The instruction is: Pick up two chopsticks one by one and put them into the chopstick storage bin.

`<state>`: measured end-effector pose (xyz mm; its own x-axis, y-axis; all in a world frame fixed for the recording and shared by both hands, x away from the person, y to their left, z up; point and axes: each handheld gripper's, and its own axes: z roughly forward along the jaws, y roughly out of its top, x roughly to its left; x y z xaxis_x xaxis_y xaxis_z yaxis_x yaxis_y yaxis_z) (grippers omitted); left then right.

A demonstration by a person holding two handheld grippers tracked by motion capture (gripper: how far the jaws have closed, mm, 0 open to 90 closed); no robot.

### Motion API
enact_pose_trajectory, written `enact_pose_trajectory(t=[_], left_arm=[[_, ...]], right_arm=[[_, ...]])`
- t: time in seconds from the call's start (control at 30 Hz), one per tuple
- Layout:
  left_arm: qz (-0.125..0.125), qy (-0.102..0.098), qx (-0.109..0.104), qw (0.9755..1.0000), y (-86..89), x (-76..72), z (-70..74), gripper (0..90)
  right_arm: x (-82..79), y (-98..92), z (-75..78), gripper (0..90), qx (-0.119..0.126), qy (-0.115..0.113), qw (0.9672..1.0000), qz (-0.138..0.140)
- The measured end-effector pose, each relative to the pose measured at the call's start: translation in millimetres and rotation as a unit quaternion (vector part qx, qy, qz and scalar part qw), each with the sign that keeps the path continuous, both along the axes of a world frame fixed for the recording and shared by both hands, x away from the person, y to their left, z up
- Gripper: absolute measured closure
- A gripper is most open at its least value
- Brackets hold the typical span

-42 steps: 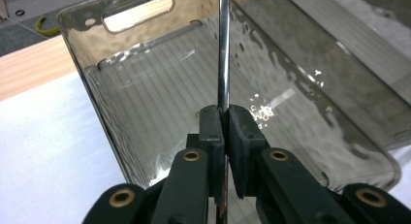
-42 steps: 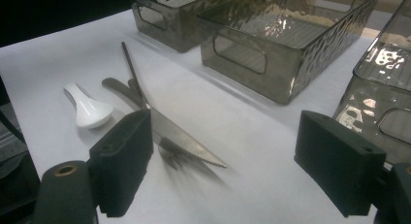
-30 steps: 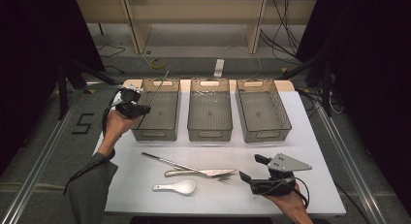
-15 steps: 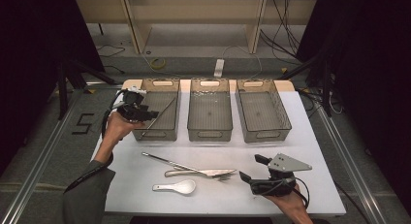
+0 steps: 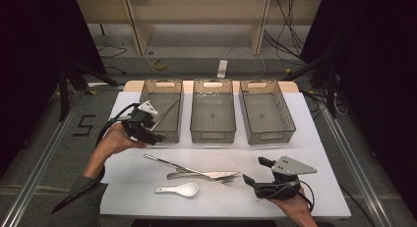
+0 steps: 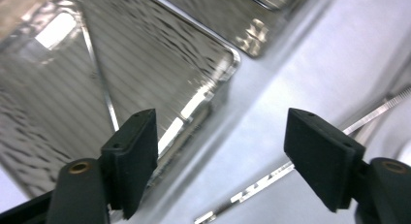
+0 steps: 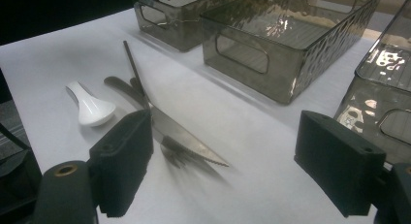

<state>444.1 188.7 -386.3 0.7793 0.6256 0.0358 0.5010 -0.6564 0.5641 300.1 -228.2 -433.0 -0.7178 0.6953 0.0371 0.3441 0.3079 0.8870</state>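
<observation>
Looking along the wide-open, empty left hand-held gripper [image 6: 220,161] reveals blurred knife lettering [image 6: 254,187].

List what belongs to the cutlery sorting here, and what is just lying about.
Job: thin rod leaning in the left bin, middle bin, right bin, knife, fork, white spoon.
Lying about: power strip and coiled cable on the floor.

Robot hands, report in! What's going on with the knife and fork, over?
Left gripper open, empty, jaws just opened. Thin metal stick leaning in left bin. Right gripper open beside knife and fork. Nothing blocking.
</observation>
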Motion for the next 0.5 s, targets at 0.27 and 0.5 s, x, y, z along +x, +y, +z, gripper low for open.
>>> enact_pose_trajectory(t=[0.27, 0.5], left_arm=[[-0.053, 0.03, 0.025, 0.9978, -18.2, -11.8, -10.2, 22.8], [-0.084, 0.047, 0.066, 0.9931, -30.8, -18.8, -24.3, 22.2]], right_arm=[[-0.4, 1.4, -0.2, 22.2, -0.003, 0.002, 1.0, 0.003], [-0.7, 1.2, -0.3, 22.2, -0.004, 0.001, 1.0, 0.003]])
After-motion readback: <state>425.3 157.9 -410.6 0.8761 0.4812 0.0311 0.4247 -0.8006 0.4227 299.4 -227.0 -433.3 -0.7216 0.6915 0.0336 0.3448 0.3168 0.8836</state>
